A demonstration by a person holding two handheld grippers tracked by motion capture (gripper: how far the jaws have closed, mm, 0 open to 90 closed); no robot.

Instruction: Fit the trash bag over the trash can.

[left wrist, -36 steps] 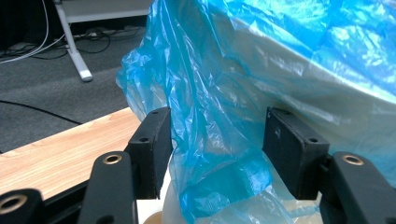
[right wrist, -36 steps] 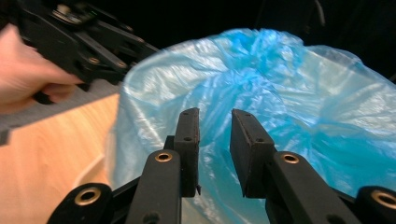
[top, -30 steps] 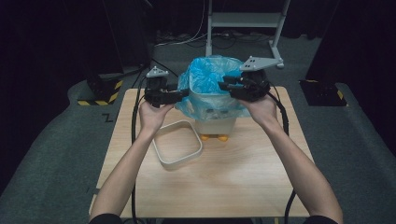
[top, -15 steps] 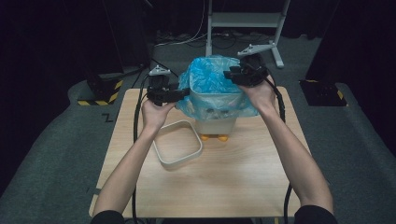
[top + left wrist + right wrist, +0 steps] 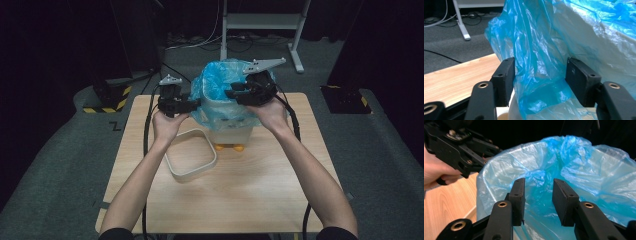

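Observation:
A white bin (image 5: 231, 131) lined with a blue plastic bag (image 5: 220, 87) stands at the far middle of the wooden table (image 5: 250, 200). My left gripper (image 5: 196, 104) is at the bin's left side. In the left gripper view its jaws (image 5: 539, 75) stand open around a hanging fold of the bag (image 5: 536, 50), without squeezing it. My right gripper (image 5: 231, 92) hovers over the bag's mouth from the right. Its jaws (image 5: 538, 195) have just been opening, and only the bag's inside (image 5: 574, 165) shows in the gap between them. The left gripper (image 5: 461, 147) appears beyond the rim.
A white square frame (image 5: 170, 165) lies on the table left of the bin, beside my left forearm. Two small orange feet (image 5: 227, 147) stick out under the bin's front. A metal stand (image 5: 260, 22) and cables sit on the dark floor behind the table.
My right gripper has shifted left and slightly down, from the bin's right rim to over the bag's mouth. The left hand has stayed by the bin's left side.

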